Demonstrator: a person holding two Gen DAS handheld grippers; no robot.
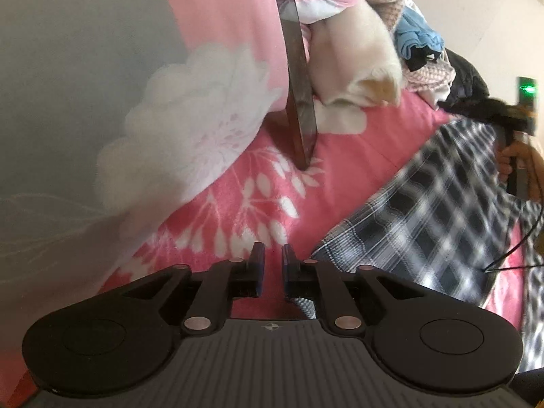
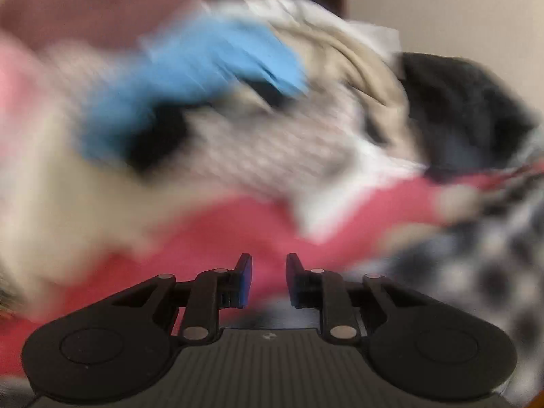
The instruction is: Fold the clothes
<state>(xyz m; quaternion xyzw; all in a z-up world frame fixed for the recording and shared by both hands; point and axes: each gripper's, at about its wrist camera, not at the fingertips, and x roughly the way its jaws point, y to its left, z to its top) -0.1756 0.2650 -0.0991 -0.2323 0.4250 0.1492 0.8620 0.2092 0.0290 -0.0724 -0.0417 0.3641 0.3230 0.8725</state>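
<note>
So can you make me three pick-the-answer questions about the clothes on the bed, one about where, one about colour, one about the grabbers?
1. Where is the checked cloth in the left wrist view?
A. right of the left gripper
B. on the pile
C. left of it

2. What colour is the sheet?
A. green
B. pink with white flowers
C. brown

3. What do the right gripper pads hold?
A. a sock
B. the blue garment
C. nothing

Answers: A, the checks spread to its right; B, pink floral print shows; C, the gap is bare.

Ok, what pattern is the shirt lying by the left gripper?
Black-and-white plaid shirt, clearest in the left wrist view.
</note>
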